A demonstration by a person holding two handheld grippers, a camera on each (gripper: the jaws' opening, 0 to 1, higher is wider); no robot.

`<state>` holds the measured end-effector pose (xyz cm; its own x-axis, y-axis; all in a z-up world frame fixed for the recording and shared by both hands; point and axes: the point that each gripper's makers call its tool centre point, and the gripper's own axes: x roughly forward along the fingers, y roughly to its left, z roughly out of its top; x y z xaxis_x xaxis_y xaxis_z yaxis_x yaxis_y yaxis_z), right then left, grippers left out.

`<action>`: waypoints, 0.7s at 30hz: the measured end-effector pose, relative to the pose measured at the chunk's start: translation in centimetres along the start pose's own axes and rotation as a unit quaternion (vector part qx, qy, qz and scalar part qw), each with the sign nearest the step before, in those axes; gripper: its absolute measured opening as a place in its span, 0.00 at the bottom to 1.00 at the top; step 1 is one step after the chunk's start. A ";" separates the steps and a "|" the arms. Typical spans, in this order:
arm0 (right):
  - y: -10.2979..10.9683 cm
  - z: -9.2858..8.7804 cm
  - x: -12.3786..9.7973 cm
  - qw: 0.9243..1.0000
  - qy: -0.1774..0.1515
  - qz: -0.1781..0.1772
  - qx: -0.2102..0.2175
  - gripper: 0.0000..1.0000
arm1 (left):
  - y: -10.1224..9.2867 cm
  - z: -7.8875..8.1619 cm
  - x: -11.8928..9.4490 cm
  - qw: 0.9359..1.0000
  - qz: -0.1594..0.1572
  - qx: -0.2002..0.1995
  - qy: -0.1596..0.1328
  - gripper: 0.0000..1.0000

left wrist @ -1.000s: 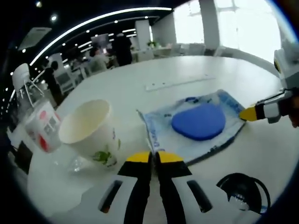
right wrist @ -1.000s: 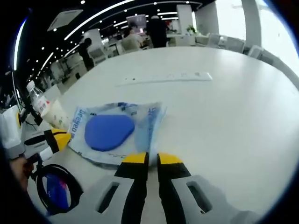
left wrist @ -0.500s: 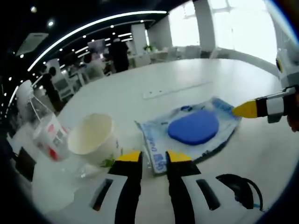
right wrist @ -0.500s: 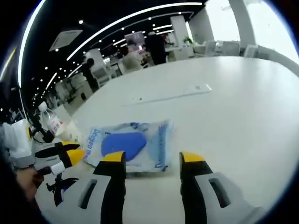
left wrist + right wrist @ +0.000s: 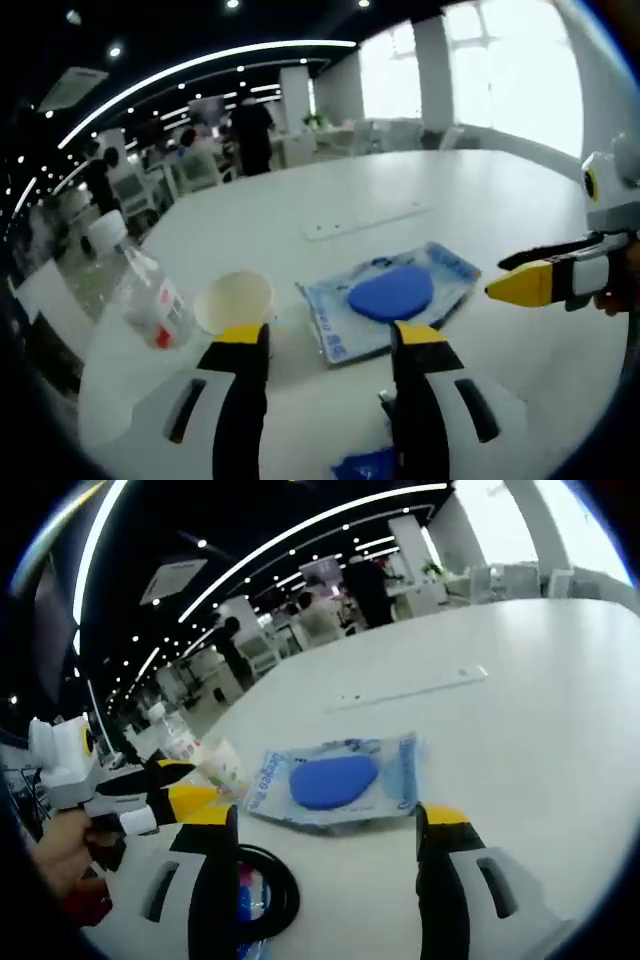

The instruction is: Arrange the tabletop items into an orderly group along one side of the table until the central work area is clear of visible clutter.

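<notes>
A clear plastic packet holding a flat blue oval lies flat on the white table. My left gripper stands open just short of the packet's near edge, holding nothing. From the right, my right gripper reaches in beside the packet, apart from it. In the right gripper view the packet lies just beyond my open right gripper. The left gripper, held by a hand, is at the left. A paper cup and a water bottle stand left of the packet.
A black ring-shaped item with blue inside lies on the table close under the jaws, and its blue part is also at the bottom of the left gripper view. A long white strip lies further back. People and chairs stand beyond the table.
Both grippers went from shut at the packet's edges to wide open and drew back from it. The packet now lies free on the table.
</notes>
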<state>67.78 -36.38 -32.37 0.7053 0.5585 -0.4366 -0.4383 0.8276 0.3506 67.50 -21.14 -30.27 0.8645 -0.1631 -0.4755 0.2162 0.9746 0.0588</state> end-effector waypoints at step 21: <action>5.9 -3.0 -3.6 0.996 0.030 0.078 -0.039 0.99 | -1.8 3.7 -6.4 0.998 -0.044 0.001 -0.043 0.95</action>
<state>61.04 -33.32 -31.20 0.5908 0.6814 -0.4320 -0.5840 0.7306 0.3538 63.25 -22.36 -24.12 0.8776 -0.2603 -0.4025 0.2939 0.9556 0.0229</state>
